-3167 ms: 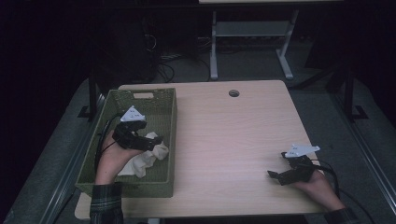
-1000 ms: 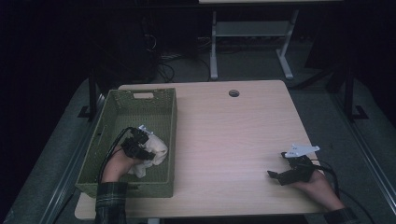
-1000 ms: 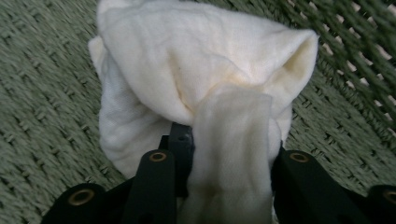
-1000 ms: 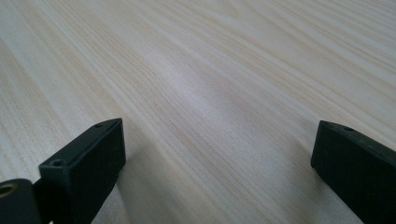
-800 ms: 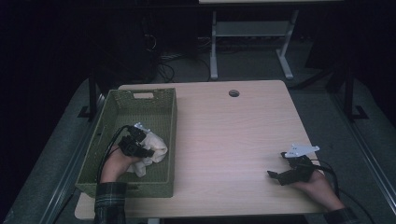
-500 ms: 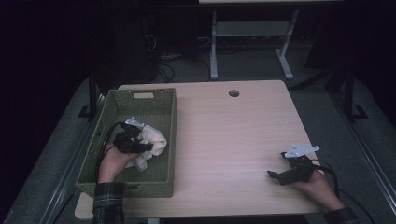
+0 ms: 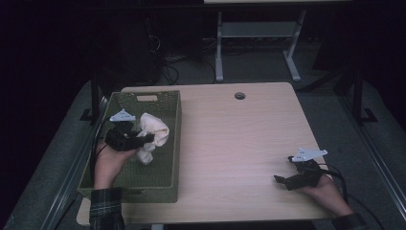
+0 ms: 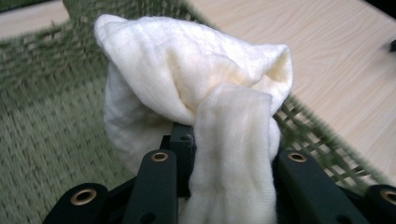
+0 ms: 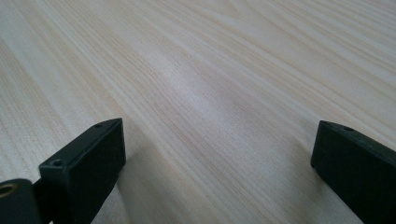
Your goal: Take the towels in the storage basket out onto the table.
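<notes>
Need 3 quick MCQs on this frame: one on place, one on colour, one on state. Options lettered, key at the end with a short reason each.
1. Where is the cream cloth?
A. flat on the bare table
B. gripped in the left tool over the basket
C. on the floor

2. What colour is the woven basket?
A. green
B. red
C. white

3. How does the right tool stand?
A. shut on the cloth
B. shut on the basket rim
C. open, with nothing between its jaws

Key:
1 B: the left tool has its jaws on either side of a fold of the cloth, with the basket weave behind and below.
2 A: its rim and walls are olive green in the high view.
3 C: the right gripper view shows its jaws wide apart, with bare table between them.
</notes>
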`<action>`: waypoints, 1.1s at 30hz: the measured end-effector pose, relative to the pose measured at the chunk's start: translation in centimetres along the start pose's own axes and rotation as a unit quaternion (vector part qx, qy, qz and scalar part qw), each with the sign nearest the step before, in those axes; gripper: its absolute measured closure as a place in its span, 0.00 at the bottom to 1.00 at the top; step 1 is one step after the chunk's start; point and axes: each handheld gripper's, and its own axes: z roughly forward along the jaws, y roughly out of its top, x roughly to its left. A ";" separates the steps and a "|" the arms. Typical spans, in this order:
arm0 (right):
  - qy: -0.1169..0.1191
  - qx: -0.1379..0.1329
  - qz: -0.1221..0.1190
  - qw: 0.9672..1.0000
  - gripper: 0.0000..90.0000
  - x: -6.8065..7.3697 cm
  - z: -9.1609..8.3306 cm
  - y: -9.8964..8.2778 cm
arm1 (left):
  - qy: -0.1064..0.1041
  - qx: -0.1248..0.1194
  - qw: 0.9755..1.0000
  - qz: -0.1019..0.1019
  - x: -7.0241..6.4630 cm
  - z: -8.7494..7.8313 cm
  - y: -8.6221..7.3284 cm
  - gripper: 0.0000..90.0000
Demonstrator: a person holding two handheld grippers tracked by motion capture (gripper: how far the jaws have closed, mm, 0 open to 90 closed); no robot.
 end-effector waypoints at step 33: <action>0.000 0.000 0.000 1.000 0.03 0.0 0.0 0.0 | -0.099 -0.083 0.990 0.051 -7.4 1.0 5.6 0.77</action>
